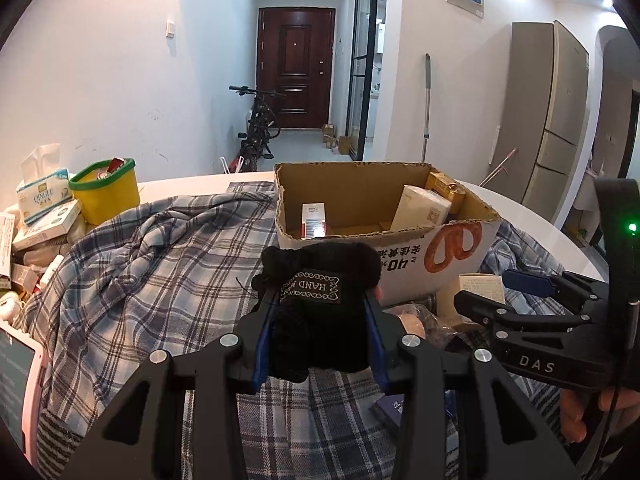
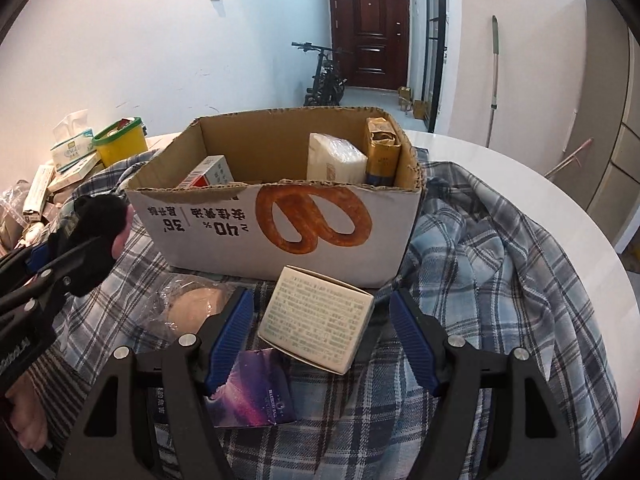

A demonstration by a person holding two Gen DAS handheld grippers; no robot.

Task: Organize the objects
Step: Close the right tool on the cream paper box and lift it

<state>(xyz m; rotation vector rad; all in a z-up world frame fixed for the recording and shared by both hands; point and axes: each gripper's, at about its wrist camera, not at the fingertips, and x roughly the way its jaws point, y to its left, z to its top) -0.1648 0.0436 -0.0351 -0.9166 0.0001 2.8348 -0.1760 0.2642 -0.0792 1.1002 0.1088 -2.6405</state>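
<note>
My left gripper (image 1: pixel 320 296) is shut on a black knitted piece (image 1: pixel 320 276) with a "HAND MADE" label, held just in front of the cardboard box (image 1: pixel 404 256). In the right wrist view the same gripper (image 2: pixel 92 236) and black knit (image 2: pixel 100 212) sit at the box's (image 2: pixel 224 224) left corner. My right gripper (image 2: pixel 320 298) stands open around a small cream carton (image 2: pixel 320 320) lying on the plaid cloth (image 2: pixel 500 280). Its blue pads (image 2: pixel 232 328) do not touch the carton. The left wrist view shows the right gripper (image 1: pixel 484 292) by that carton (image 1: pixel 478 282).
The box holds a red-and-white carton (image 2: pixel 208 176), a white pack (image 2: pixel 336 158) and a gold bag (image 2: pixel 382 152). A purple box (image 2: pixel 256 392) and a bagged beige item (image 2: pixel 192 308) lie by my right fingers. A yellow tub (image 1: pixel 106 192), tissues (image 1: pixel 42 192) and small packages crowd the left.
</note>
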